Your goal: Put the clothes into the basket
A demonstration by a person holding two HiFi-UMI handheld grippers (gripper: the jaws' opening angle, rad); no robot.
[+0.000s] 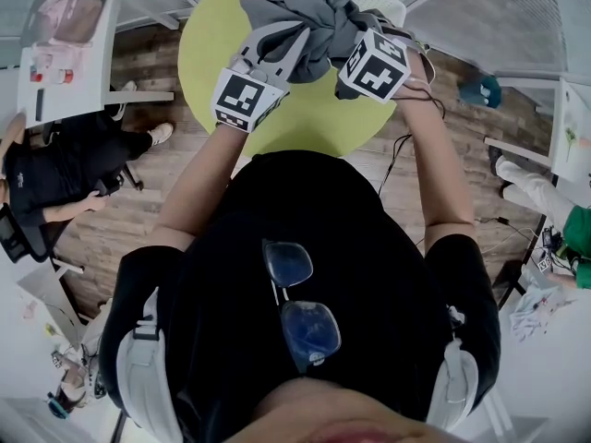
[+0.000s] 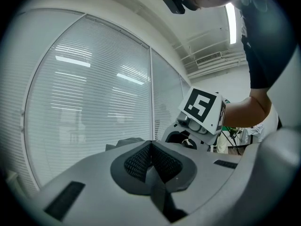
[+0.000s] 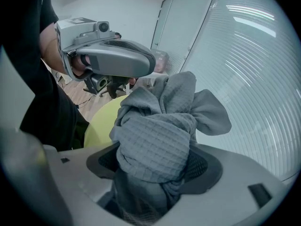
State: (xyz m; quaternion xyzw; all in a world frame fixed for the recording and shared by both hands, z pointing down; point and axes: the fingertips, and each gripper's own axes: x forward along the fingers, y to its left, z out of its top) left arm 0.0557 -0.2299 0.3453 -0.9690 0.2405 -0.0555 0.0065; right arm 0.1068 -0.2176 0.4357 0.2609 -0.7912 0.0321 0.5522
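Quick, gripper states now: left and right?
Left gripper: closed; whether it pinches the gray waffle-knit garment cannot be told.
Right gripper: closed on that garment.

No words, numbers or brand names readable anywhere, only black-and-white square pattern markers without letters, one on the left white marker cube point(image 1: 246, 98) of the left hand-held gripper point(image 2: 151, 147), one on the right white marker cube point(image 1: 374, 65) of the right hand-held gripper point(image 3: 155, 164)

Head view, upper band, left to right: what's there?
white desk → left gripper → grey cloth → right gripper → teal object
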